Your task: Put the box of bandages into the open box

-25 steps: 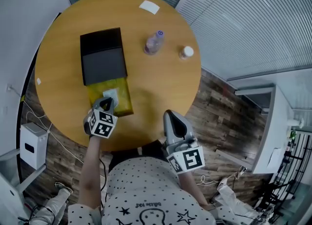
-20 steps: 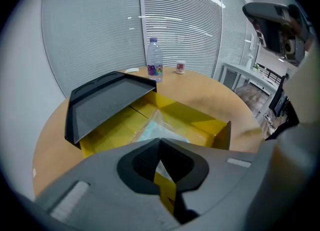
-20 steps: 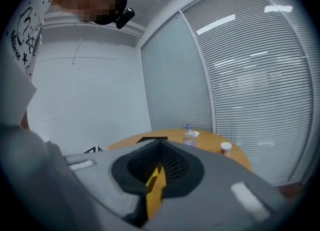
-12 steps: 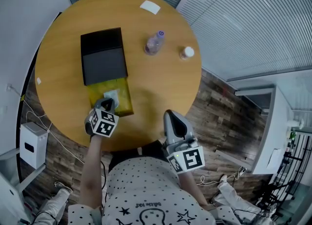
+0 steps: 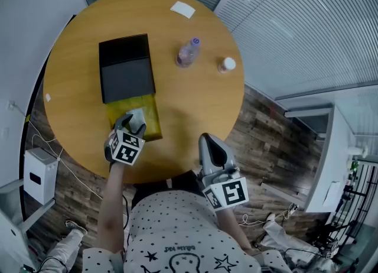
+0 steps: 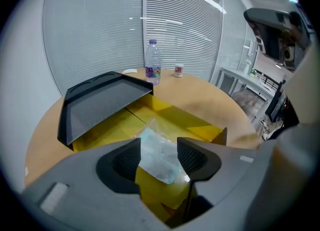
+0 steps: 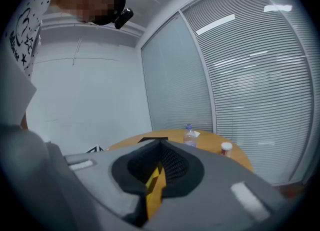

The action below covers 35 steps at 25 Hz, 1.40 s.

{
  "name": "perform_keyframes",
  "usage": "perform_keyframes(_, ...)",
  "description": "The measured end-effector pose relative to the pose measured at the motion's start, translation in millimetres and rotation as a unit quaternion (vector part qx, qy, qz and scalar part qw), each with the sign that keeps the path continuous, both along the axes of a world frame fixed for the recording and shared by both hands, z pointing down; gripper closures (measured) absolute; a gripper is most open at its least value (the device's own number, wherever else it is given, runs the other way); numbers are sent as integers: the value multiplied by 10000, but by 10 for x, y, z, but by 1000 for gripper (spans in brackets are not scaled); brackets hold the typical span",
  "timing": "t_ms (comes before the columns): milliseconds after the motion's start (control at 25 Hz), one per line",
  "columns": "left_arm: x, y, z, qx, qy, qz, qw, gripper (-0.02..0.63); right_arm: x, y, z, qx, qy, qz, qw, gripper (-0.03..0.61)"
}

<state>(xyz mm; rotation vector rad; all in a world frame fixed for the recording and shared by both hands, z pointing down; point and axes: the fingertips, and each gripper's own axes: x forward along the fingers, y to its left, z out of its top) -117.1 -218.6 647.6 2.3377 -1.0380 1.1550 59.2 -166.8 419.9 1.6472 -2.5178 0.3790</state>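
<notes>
Left gripper view: the left tongs [image 6: 159,147] have just been opening and stand wide around the box of bandages [image 6: 156,164], which lies in the open box [image 6: 192,122]. The right tongs [image 7: 160,150] are closed together.

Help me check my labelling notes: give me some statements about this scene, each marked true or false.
1. The bandage pack lies inside the open box. True.
2. The left claw is clamped on the pack. False: its jaws have just been opening and stand apart, with the pack between them.
3. The water bottle stands upright on the table. True.
4. The right claw holds the bottle. False: it is shut on nothing, close to the person's body.
</notes>
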Motion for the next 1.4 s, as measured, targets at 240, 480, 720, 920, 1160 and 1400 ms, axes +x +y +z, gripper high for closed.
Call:
perform_keyframes(240,-8,-17,-117,134,90,-38,9999,371,-19,-10,-4,8,-6,-34,10000,574)
perform_keyframes(480,-33,20,-153,143,102,-85,9998,371,-36,16,-23,36,-10,-64,10000,574)
perform_keyframes(720,-38,22,-197,155,145,-171,9996,407,-29,17,-28,65,-9,-71,10000,574)
perform_keyframes(920,-69,10,-304,262,186,-305,9990,482,-41,22,-62,111,-21,-107,9999,574)
perform_keyframes(1160,-146,-9,-382,371,150,-449,9982,549,-52,10,-88,138,-36,-168,9998,574)
perform_keyframes(1400,-208,-12,-468,521,113,-587,9968,597,-86,2,-102,169,-39,-289,9994,574)
